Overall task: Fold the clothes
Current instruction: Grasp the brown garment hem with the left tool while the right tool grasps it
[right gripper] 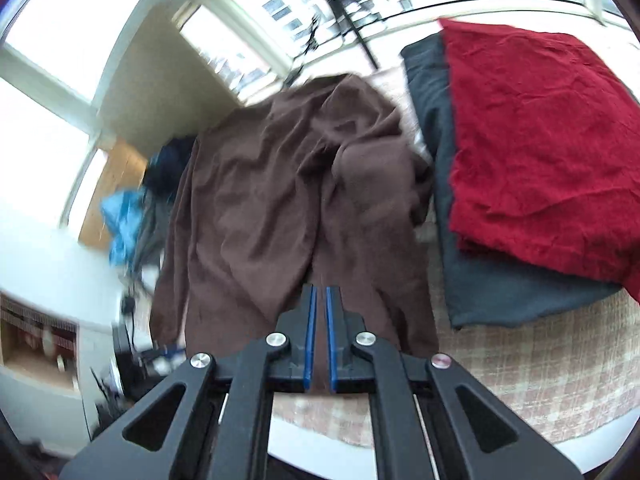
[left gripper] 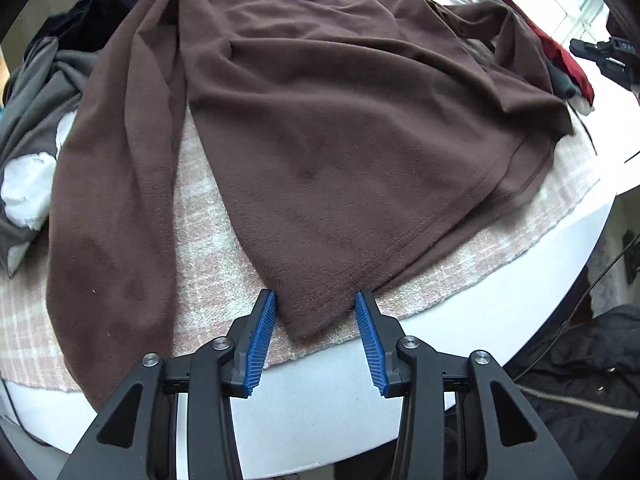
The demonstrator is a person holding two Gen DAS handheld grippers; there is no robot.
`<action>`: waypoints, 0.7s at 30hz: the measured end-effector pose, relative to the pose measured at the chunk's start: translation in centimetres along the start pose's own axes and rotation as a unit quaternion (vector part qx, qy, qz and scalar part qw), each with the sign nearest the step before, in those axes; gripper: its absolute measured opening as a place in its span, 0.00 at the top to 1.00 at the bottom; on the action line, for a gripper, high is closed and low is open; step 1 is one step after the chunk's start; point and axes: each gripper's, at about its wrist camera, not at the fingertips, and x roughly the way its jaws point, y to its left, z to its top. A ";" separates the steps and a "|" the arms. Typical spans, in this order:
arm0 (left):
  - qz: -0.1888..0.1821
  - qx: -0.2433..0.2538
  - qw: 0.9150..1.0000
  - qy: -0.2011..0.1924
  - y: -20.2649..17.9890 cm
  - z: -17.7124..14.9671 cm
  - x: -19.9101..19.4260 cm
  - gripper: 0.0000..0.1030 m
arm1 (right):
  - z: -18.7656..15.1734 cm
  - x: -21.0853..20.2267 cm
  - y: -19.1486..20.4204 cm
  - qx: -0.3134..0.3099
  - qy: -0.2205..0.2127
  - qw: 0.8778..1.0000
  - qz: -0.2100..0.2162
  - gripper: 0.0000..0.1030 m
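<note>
One brown fleece garment [left gripper: 328, 120], one red cloth [right gripper: 536, 152], one dark grey folded garment [right gripper: 500, 292], one checked towel [left gripper: 216, 240].

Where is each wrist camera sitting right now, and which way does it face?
Left wrist: above the table's near edge, looking steeply down past open blue fingers at the brown fleece garment; its corner lies between them, ungripped.
Right wrist: over the checked cloth, facing the windows; fingers shut, apparently pinching brown fabric.
Shared: the garment, the cloth, and the folded red piece on a grey one.
</note>
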 end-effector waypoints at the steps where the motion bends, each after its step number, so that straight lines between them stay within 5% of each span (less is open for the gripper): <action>1: -0.001 0.002 1.000 0.000 -0.1 -0.1 -0.2 0.62 | -0.4 0.4 0.3 -0.019 0.014 1.000 -0.013 0.93; 5: -0.004 -0.006 1.000 0.007 0.3 -0.4 -0.3 0.61 | -3.6 2.9 1.9 -0.144 0.066 0.980 -0.121 0.78; 9: 0.000 -0.008 1.000 0.012 0.5 -0.4 -0.4 0.61 | -6.8 4.6 3.1 -0.226 0.099 0.957 -0.149 0.75; 12: 0.002 -0.009 1.000 0.014 0.5 -0.3 -0.4 0.61 | -8.1 5.5 4.4 -0.289 0.105 0.937 -0.165 0.57; 16: -0.002 -0.011 1.000 0.009 0.4 -0.1 -0.8 0.61 | -8.5 7.2 5.6 -0.356 0.097 0.906 -0.207 0.57; 20: -0.003 -0.019 1.000 0.004 0.6 -0.1 -1.0 0.61 | -7.7 9.1 5.5 -0.384 0.089 0.889 -0.235 0.57; 21: -0.003 -0.022 1.000 0.003 0.7 -0.2 -1.1 0.61 | -7.2 9.1 5.4 -0.373 0.090 0.895 -0.227 0.58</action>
